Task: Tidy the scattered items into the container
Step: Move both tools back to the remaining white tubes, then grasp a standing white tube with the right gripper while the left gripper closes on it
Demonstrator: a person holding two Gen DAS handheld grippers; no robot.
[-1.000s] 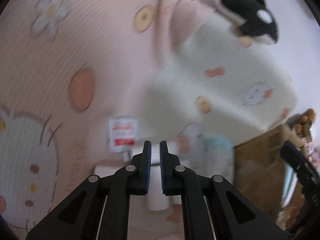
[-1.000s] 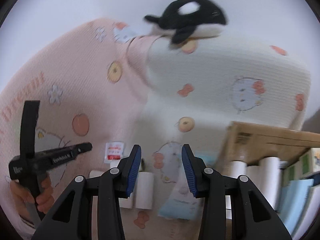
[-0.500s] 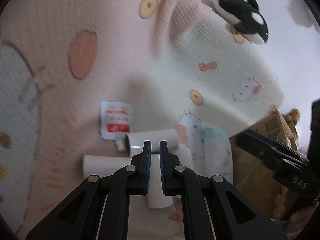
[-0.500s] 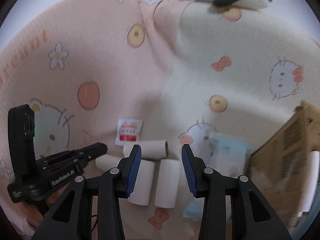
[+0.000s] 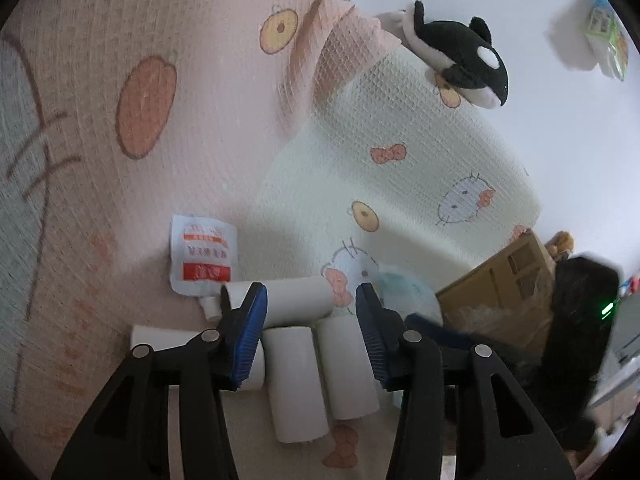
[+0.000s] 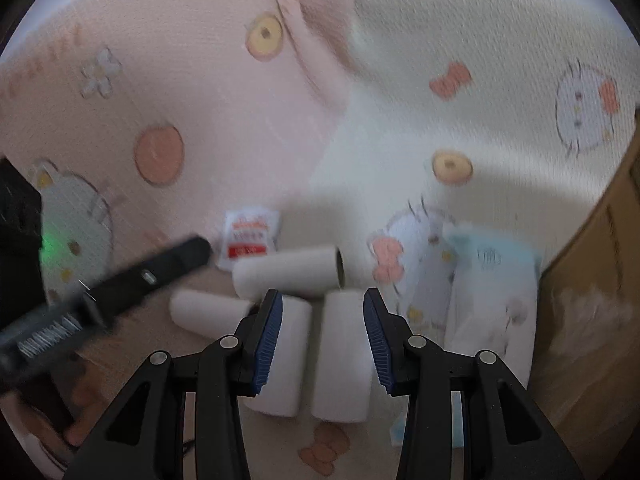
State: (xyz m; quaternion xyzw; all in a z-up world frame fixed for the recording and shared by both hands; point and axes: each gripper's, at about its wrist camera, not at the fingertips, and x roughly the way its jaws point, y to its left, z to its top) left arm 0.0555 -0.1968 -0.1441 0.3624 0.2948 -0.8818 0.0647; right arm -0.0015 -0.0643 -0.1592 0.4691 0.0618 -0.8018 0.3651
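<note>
Several white paper rolls lie on a patterned blanket. In the left wrist view my left gripper (image 5: 308, 334) is open over two upright-lying rolls (image 5: 294, 384) (image 5: 346, 368), with a sideways roll (image 5: 288, 302) just beyond and another (image 5: 160, 338) at the left. A red-and-white sachet (image 5: 202, 258) lies behind them. In the right wrist view my right gripper (image 6: 322, 340) is open, its jaws around one roll (image 6: 344, 356), with a second roll (image 6: 286, 360) by the left finger. The cardboard box (image 5: 500, 292) stands at the right.
A pale blue tissue pack (image 6: 488, 300) lies between the rolls and the box (image 6: 596, 280). A black-and-white orca plush (image 5: 460, 62) sits on the cream pillow at the back. The left gripper's body (image 6: 120, 280) crosses the right view's left side.
My left gripper has opened from shut and come down closer to the rolls. My right gripper has dropped lower and nearer, so its jaws now flank a roll.
</note>
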